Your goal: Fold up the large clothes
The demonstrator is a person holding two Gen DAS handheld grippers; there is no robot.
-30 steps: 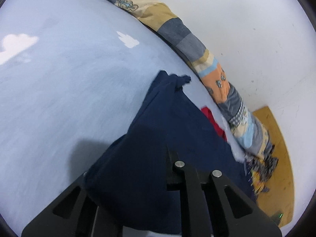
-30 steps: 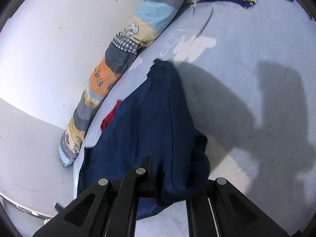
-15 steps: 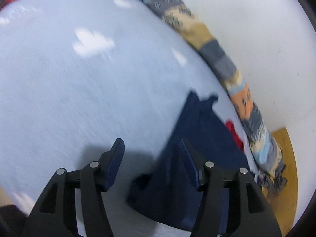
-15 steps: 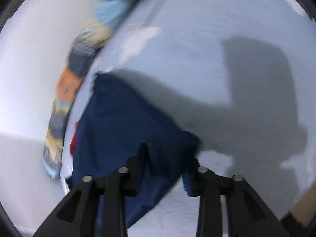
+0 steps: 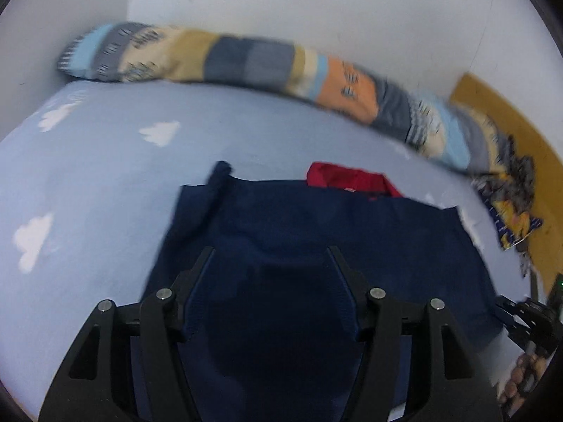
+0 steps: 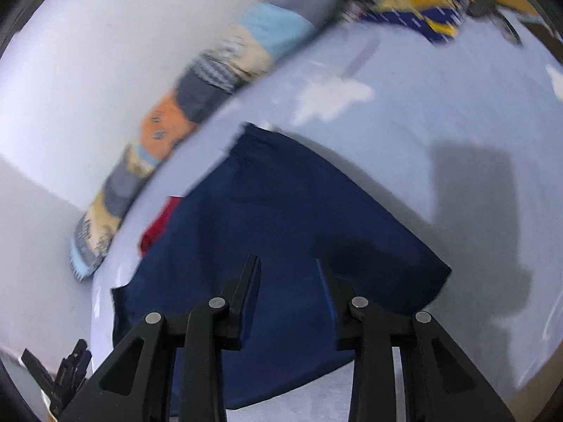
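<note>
Fold just laid, by the look of it: navy garment (image 5: 316, 232) flat on the cloud-print sheet (image 5: 105, 161), a rough rectangle near the wall, with a red garment (image 5: 352, 179) peeking from under its far edge. Left gripper (image 5: 271, 256) above the cloth, jaws spread and opening, nothing pinched between them. Right gripper (image 6: 288, 263) likewise over the navy cloth (image 6: 281, 218), jaws parted but closing a little, pads not visibly pressing fabric; whether the tips touch the surface, impossible to tell through the blur. Step in hand, judged: release after a fold. Next move probably calls for picking a fresh pair of edges or corners, both sides level, to halve the rectangle again without dragging the red piece (image 6: 158, 225) along. Left view alone shows the whole far edge, a loose strip poking out at the far left corner, the wooden board (image 5: 510, 133) beyond the striped bolster (image 5: 246, 59), and a hand at the lower right rim. Right view alone shows the near right corner of the cloth and dark shadows cast across the sheet (image 6: 457, 112).
</note>
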